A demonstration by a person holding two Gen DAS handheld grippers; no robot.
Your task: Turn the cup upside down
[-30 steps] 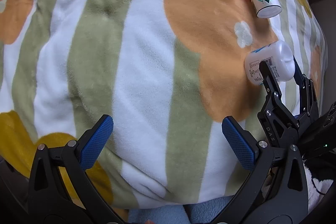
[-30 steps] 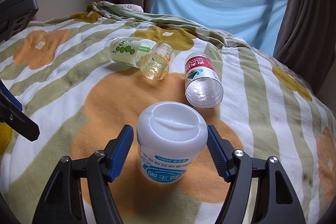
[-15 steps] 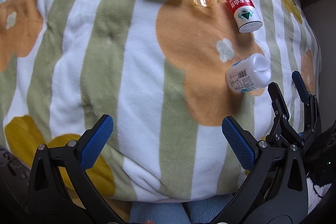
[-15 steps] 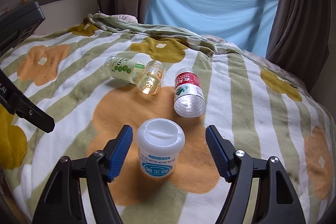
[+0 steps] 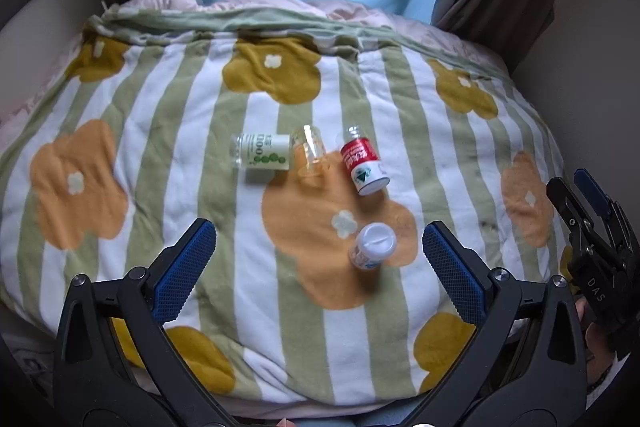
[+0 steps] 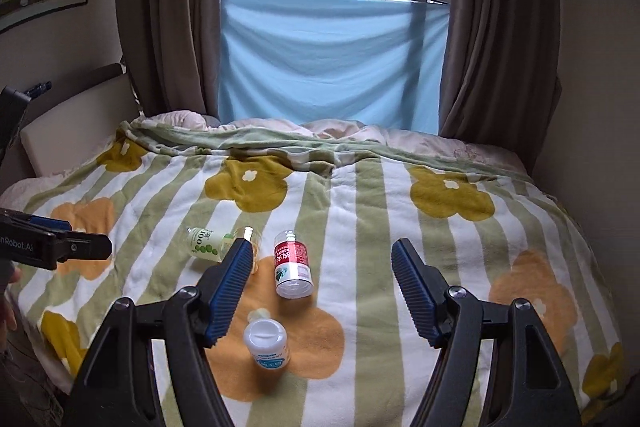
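A white plastic cup [image 5: 372, 246] with a blue label stands upside down, base up, on the orange flower of the striped blanket [image 5: 160, 147]. The right wrist view has the cup [image 6: 267, 343] low and left of centre. My left gripper [image 5: 316, 239] hovers open, well back from the cup, with nothing between its blue pads. My right gripper [image 6: 320, 255] is open too, raised above and behind the cup, and holds nothing. It [image 5: 580, 197] shows at the right edge of the left wrist view. My left gripper [image 6: 84, 245] sits at the left edge of the right wrist view.
Three other cups lie on their sides further up the bed: a green-labelled one [image 5: 264, 157], a clear orange one [image 5: 310, 153] and a red-labelled one [image 5: 362, 165]. Brown curtains [image 6: 492, 27] and a blue cloth [image 6: 332, 59] hang behind the bed. A wall runs along each side.
Both grippers have drawn back and up from the bed. The right gripper's open fingers flanked the white cup; now the cup stands alone and looks much smaller.
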